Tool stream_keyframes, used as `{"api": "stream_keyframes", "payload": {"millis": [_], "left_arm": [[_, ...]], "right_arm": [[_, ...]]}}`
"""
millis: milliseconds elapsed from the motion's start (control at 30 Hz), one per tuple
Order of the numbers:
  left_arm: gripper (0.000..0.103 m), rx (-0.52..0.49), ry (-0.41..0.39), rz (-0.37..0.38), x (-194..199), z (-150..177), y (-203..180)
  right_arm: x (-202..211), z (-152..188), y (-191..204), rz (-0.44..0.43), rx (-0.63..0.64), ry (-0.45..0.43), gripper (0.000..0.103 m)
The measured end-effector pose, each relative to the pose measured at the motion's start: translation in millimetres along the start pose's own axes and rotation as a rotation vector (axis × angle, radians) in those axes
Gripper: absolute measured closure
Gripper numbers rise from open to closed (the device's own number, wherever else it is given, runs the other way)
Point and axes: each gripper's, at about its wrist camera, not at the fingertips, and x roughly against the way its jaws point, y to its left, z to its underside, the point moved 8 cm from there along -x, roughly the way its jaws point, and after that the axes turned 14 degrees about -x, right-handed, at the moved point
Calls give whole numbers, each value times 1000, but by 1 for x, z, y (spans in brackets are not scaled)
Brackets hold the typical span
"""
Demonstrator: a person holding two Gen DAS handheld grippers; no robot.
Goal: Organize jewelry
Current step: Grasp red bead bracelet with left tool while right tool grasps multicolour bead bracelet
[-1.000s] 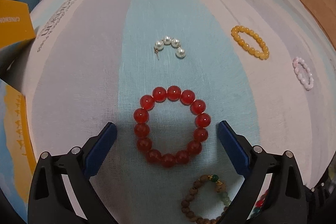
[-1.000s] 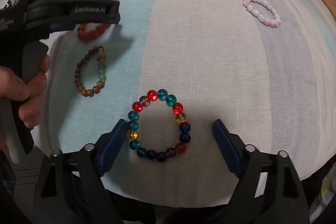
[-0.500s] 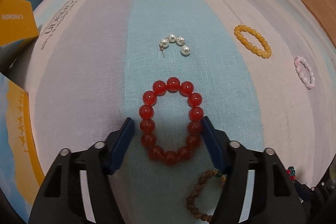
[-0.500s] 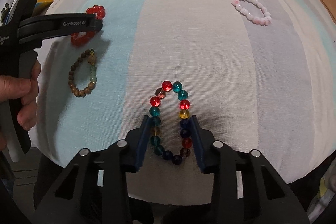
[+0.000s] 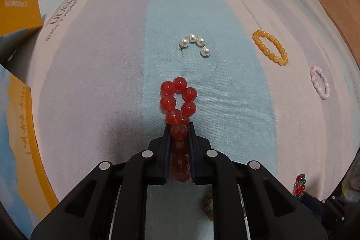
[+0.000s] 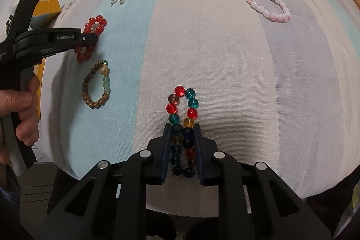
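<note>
Both jaws have just closed, squeezing red bracelet (image 5: 178, 102) and multicoloured bracelet (image 6: 182, 123), partly hidden.

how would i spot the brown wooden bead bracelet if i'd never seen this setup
On the striped cloth, look near the left gripper, which has just closed on the red bead bracelet. Just below it lies the brown wooden bead bracelet, loose. Only it has small matte brown beads with a few green ones.

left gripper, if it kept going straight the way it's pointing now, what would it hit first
Most likely the striped cloth right under it. The left gripper points steeply down, its jaws having just closed on the red bead bracelet, now squeezed into a narrow loop lying on that cloth. How close the tips already sit is hard to judge.
</note>
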Motion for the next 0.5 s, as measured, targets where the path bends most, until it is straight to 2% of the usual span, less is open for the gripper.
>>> {"api": "stream_keyframes", "payload": {"millis": [133, 200, 500], "left_arm": [[91, 0, -5, -5, 6, 3, -3], [91, 11, -14, -13, 10, 3, -1], [91, 20, -39, -20, 30, 6, -1]], "right_arm": [[6, -3, -7, -1, -4, -11, 85], [7, -6, -6, -7, -7, -14, 94], [20, -12, -3, -24, -12, -38, 94]]}}
